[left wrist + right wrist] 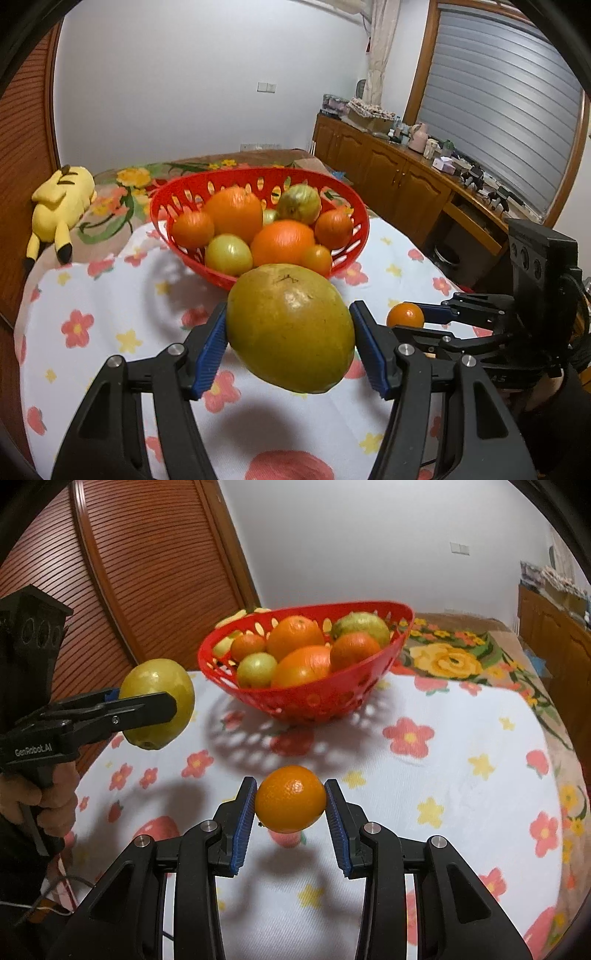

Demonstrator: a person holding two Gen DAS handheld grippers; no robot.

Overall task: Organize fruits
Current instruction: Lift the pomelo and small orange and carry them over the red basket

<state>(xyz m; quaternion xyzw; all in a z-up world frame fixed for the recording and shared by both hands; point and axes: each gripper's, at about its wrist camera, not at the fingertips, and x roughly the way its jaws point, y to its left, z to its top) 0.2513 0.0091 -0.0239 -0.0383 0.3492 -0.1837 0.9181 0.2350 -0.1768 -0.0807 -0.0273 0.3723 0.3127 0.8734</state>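
Bedroom setting, white wall behind; work surface is a bed under a white floral sheet (424,775).

Left gripper (290,339): blue pads clamped on both sides of a large yellow-green fruit (290,328), held clear of the sheet, shadow beneath. Gripper tilts downward toward the sheet. In the right wrist view the same fruit (157,703) sits between the black fingers, with a hand (40,794) wrapped around the handle at the sheet's left edge.

Right gripper (290,799): closed on a small orange (290,799), pads pressing its two sides, also lifted off the sheet and angled down. From the left wrist view it enters from the right edge, the orange (405,314) at its tips.

Beyond both: red perforated basket (306,701) near the sheet's far edge, holding several oranges and a few green-yellow fruits, piled touching. Open sheet lies between grippers and basket.

Further out: yellow plush toy (61,206) on a floral blanket (454,657) past the sheet's far left corner; brown slatted wardrobe door (129,572) on the left; wooden cabinets (388,177) with clutter under a window blind (506,103) on the right.
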